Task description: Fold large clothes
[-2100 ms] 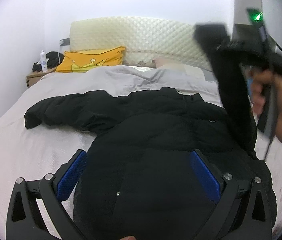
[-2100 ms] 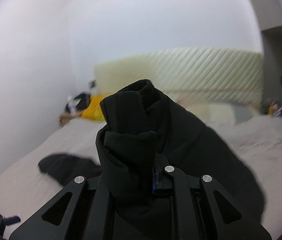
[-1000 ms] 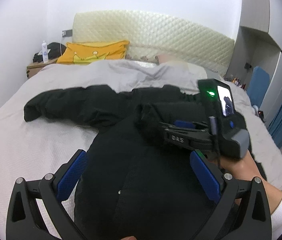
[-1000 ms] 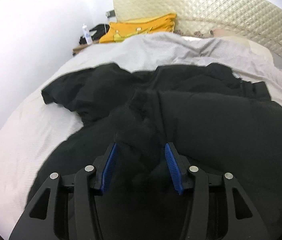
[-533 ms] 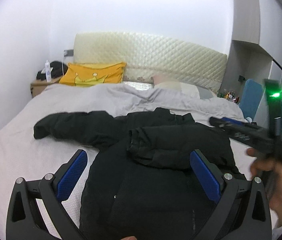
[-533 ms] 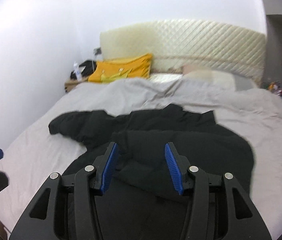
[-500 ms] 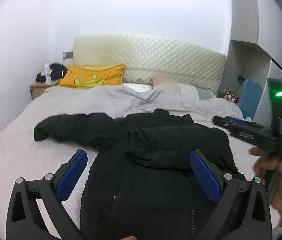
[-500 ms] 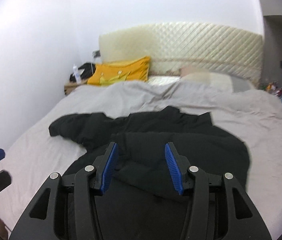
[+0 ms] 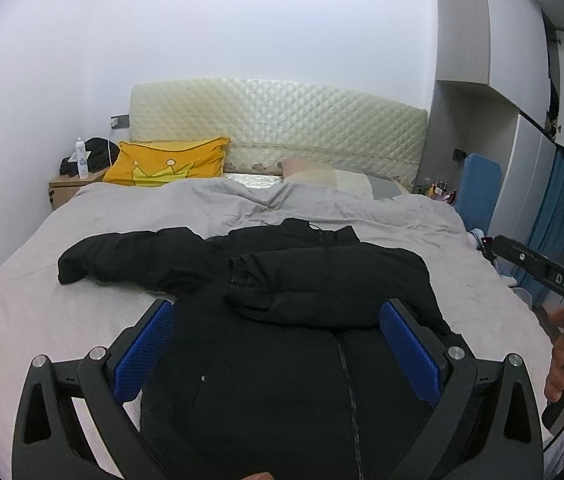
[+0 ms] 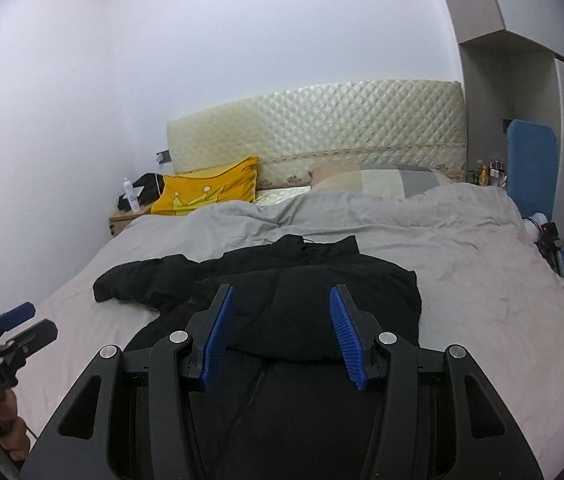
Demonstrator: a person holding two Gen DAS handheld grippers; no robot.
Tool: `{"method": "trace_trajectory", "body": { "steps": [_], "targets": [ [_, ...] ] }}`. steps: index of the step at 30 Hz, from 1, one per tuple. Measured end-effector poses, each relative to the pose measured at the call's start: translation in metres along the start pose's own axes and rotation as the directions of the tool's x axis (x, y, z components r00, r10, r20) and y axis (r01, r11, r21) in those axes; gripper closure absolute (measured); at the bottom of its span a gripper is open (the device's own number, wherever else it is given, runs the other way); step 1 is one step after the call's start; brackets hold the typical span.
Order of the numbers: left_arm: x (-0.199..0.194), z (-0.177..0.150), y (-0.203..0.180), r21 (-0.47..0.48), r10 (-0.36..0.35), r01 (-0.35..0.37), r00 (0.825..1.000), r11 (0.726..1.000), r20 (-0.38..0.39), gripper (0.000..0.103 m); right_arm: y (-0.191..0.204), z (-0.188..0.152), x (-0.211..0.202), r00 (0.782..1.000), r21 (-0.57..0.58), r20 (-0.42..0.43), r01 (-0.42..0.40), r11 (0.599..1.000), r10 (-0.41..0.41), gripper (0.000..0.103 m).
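With one sleeve (image 9: 302,280) folded across the black puffer jacket (image 9: 282,360), we hold both grippers, left (image 9: 277,348) and right (image 10: 282,332), released, fingers empty, ready for the outstretched sleeve (image 9: 121,258).

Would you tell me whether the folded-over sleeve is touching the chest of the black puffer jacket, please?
Touching. The left wrist view shows the folded-over sleeve lying flat across the chest of the black puffer jacket, no bedding visible between them.
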State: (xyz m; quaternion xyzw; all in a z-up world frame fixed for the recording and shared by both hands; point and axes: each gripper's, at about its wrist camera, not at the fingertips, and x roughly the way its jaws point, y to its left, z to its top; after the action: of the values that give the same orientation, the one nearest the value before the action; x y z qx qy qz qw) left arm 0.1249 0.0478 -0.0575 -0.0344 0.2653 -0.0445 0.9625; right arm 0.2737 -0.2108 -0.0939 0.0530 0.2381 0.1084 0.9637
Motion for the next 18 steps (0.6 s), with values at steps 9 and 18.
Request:
{"method": "trace_trajectory", "body": {
  "steps": [9,18],
  "targets": [
    [-0.002,-0.027,-0.021,0.031,-0.029,0.029,1.000,0.999,0.001,0.001,-0.021,-0.048,-0.027,1.000,0.035,0.016,0.025,0.999,-0.026,0.056],
    [0.008,-0.053,-0.021,0.003,-0.034,0.034,0.999,0.999,-0.031,0.001,-0.025,-0.087,-0.044,0.997,-0.005,0.013,0.076,0.997,-0.076,0.056]
  ]
}}
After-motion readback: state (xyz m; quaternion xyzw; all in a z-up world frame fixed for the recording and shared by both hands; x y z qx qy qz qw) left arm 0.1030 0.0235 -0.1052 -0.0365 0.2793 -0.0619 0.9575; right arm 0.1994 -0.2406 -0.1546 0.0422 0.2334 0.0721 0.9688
